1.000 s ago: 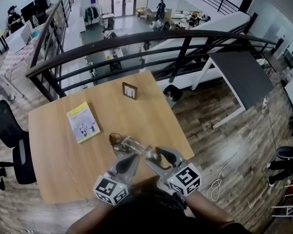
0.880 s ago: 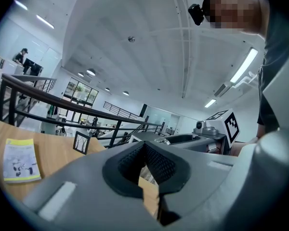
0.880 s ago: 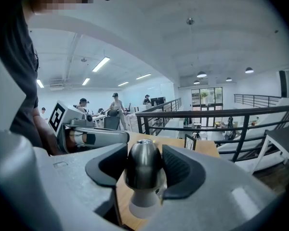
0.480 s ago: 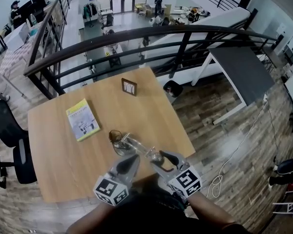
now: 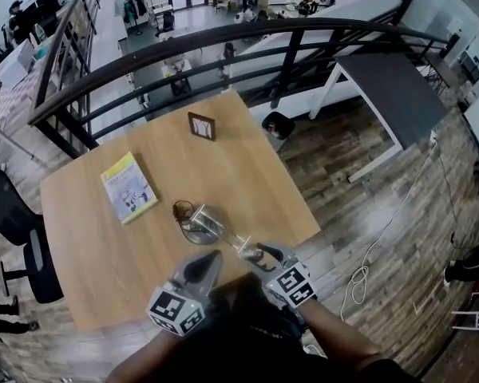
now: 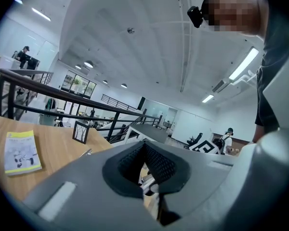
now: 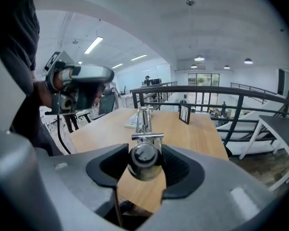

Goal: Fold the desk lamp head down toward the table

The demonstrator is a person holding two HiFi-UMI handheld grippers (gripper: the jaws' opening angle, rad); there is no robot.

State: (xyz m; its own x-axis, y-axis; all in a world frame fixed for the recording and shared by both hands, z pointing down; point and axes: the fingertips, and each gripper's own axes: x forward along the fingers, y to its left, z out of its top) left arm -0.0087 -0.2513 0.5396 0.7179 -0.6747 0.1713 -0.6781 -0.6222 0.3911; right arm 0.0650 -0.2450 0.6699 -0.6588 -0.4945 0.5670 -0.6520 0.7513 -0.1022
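Both grippers sit low, close to the person. The right gripper's jaws have just been closing and now clamp the chrome lamp head, which rides lower over the table than a second ago, so the fold looks well under way. The left gripper, jaws together, waits beside the arm. Farther out stands the lamp base.

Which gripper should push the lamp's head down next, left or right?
Right. The right gripper has the lamp head between its jaws, which have just been closing on it. The left gripper is shut and only sits beside the lamp.
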